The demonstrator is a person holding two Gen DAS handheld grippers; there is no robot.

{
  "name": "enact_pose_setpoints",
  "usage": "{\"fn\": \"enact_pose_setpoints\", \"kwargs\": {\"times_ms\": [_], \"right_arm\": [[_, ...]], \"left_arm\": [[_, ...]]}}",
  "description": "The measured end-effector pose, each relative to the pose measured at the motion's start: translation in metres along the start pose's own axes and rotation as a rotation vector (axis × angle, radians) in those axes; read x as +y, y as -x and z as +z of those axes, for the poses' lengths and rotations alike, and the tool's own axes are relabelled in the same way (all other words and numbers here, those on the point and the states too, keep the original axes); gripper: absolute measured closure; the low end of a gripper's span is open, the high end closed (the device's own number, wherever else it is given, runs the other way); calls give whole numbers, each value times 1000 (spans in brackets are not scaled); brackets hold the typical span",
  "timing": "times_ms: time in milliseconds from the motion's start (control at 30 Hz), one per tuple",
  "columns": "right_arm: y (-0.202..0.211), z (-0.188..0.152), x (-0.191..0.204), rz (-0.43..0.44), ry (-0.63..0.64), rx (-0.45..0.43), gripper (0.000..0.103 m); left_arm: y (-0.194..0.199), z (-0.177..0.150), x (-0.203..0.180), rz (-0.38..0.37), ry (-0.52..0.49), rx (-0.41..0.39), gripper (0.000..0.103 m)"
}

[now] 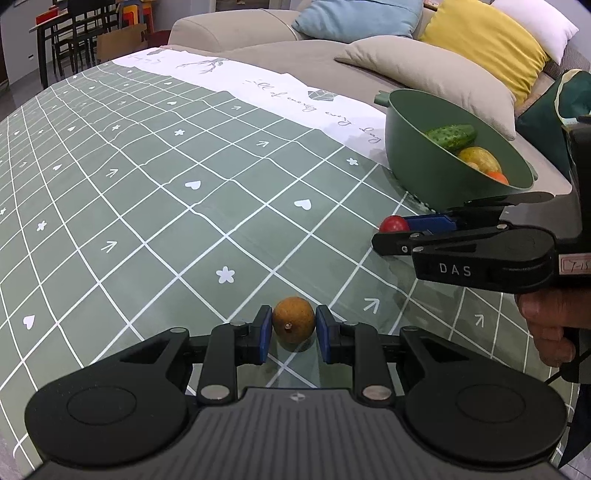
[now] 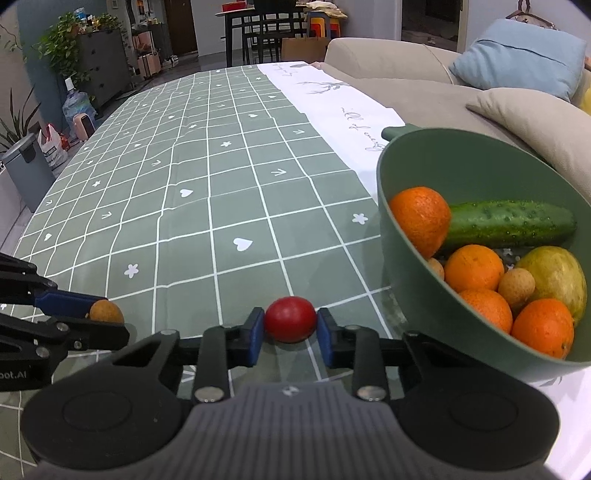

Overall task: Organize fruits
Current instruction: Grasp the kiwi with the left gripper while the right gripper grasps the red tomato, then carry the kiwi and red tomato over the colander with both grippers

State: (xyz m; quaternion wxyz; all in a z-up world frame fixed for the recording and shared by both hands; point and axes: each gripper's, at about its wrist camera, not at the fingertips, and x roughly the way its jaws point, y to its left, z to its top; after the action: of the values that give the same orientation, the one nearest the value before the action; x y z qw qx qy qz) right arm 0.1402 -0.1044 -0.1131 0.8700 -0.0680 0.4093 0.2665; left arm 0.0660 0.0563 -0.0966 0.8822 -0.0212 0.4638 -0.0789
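My left gripper [image 1: 293,328] is shut on a small brown longan [image 1: 293,319], held low over the green checked tablecloth [image 1: 147,184]. My right gripper [image 2: 290,326] is shut on a small red tomato [image 2: 290,319]. In the left wrist view the right gripper [image 1: 397,230] reaches in from the right with the tomato [image 1: 394,223] at its tip. In the right wrist view the left gripper [image 2: 107,317] shows at the left with the longan [image 2: 106,312]. A green bowl [image 2: 406,258] at the right holds oranges [image 2: 421,218], a cucumber [image 2: 509,223], a yellow-green fruit [image 2: 557,277] and longans [image 2: 516,286].
The bowl [image 1: 417,158] stands near the table's far right edge, next to a beige sofa [image 1: 295,55] with cushions. Beyond the table's far end are a dark dining table and chairs [image 2: 273,26], plants and a grey bin [image 2: 26,166] at the left.
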Motion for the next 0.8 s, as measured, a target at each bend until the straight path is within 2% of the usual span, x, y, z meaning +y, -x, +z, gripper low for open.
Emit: {"fn": "enact_pose_setpoints", "kwargs": {"times_ms": [233,367,500,800], "right_arm": [[22,-3,-3,13,-15,2,77],[55,-12,-10,-4,-60,8,77],[94,-26,-11,-34,-47,-5,77],[170,-47,-18,-61,-56,-71,77]], "left_arm": [[16,3,-15,0,-32,-15,75],[34,2,-32,-10,-63,-38,75],[48,-2,-51,-21,-88,-54,75],[68,-7,-100,-60,-155,-85,75]]}}
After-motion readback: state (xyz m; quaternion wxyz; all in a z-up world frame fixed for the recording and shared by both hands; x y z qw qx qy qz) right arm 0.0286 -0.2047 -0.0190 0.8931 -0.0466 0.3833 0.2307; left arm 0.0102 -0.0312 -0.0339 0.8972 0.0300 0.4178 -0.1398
